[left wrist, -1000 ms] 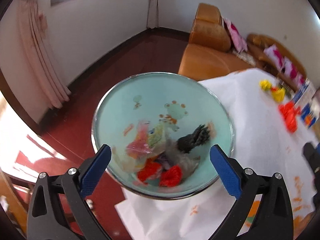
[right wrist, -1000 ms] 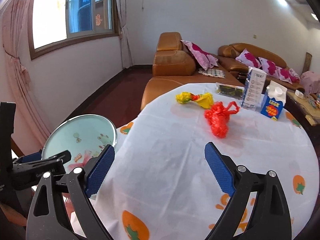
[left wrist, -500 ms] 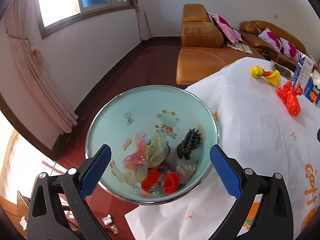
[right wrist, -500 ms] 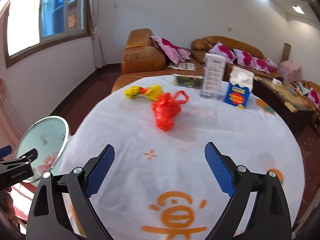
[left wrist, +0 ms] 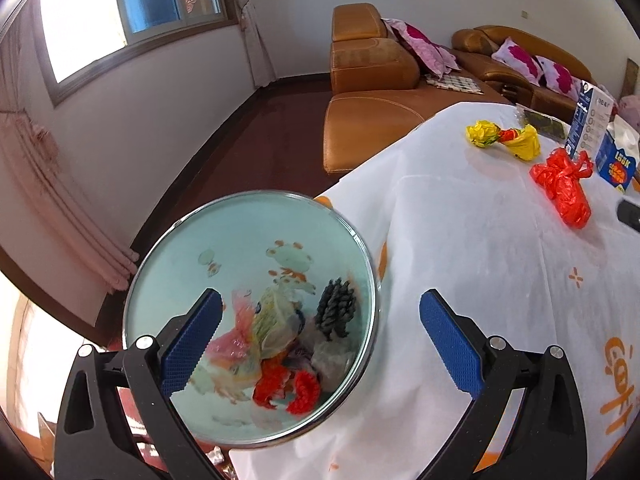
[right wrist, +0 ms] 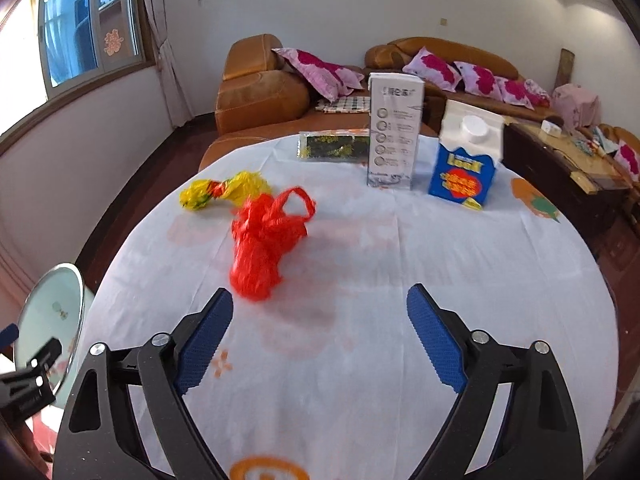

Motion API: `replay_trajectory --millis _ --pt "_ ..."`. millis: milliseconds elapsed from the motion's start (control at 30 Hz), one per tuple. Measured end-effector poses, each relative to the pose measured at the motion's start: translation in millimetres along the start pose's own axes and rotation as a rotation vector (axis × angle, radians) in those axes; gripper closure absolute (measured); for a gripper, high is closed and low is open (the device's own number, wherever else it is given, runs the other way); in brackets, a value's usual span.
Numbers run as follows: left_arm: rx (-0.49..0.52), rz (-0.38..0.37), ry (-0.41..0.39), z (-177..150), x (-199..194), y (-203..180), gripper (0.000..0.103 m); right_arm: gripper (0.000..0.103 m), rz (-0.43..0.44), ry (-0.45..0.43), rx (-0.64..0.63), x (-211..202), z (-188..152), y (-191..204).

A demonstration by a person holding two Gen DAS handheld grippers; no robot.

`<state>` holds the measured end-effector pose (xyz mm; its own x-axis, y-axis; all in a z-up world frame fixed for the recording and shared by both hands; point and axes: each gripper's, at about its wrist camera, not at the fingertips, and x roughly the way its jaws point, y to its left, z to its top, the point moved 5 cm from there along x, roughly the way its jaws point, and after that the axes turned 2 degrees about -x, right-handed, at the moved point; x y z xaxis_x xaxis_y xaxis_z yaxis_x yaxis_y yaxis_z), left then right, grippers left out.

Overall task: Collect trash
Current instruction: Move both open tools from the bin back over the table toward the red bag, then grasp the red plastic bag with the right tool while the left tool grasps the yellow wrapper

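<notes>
A crumpled red plastic bag [right wrist: 266, 240] lies on the white tablecloth, just ahead of my right gripper [right wrist: 320, 296] and a little to the left. The right jaws are closing slightly and nothing is between them. Behind the bag lies a yellow wrapper [right wrist: 224, 190]. Both also show far right in the left wrist view, the red bag [left wrist: 564, 188] and the yellow wrapper [left wrist: 504, 138]. My left gripper [left wrist: 320, 300] hangs open over a round teal bin [left wrist: 240, 240] beside the table, its left finger in front of the rim. Several crumpled scraps [left wrist: 276, 344] lie in the bin.
A tall white box [right wrist: 394, 132], a blue carton [right wrist: 464, 168] and a dark flat packet [right wrist: 334, 146] stand at the table's far side. The round table [right wrist: 440, 260] drops off to the floor on the left, where the bin [right wrist: 48, 304] is. Brown sofas [right wrist: 260, 92] line the wall.
The right gripper moved over the table toward the red bag, and its jaws narrowed a little. In the left wrist view the bin slid left and more of the table came into sight.
</notes>
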<state>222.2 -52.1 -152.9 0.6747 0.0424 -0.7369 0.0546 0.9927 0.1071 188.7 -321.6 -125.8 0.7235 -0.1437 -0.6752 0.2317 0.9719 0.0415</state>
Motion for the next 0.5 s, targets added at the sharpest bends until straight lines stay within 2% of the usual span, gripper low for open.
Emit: replay_trajectory --millis 100,200,233,300,333,367,433,500 --pt "0.019 -0.001 -0.012 10 3 -8 0.006 0.021 0.059 0.038 0.016 20 13 7" --pt "0.038 0.002 -0.025 21 7 -15 0.006 0.024 0.073 0.065 0.007 44 21 18" --pt "0.045 0.002 -0.029 24 8 -17 0.006 0.027 0.077 0.076 0.005 52 22 20" --pt "0.062 -0.002 -0.033 31 13 -24 0.006 0.041 0.093 0.109 0.000 68 23 25" --pt "0.067 -0.006 -0.033 34 15 -26 0.006 0.052 0.102 0.124 0.002 73 22 26" --pt "0.070 -0.012 -0.033 38 17 -29 0.006 0.070 0.111 0.141 0.004 78 22 25" --pt "0.079 -0.037 -0.033 46 23 -37 0.006 0.077 0.137 0.172 0.014 83 20 19" --pt "0.085 -0.059 -0.029 55 30 -46 0.006 0.079 0.134 0.149 0.031 76 23 4"
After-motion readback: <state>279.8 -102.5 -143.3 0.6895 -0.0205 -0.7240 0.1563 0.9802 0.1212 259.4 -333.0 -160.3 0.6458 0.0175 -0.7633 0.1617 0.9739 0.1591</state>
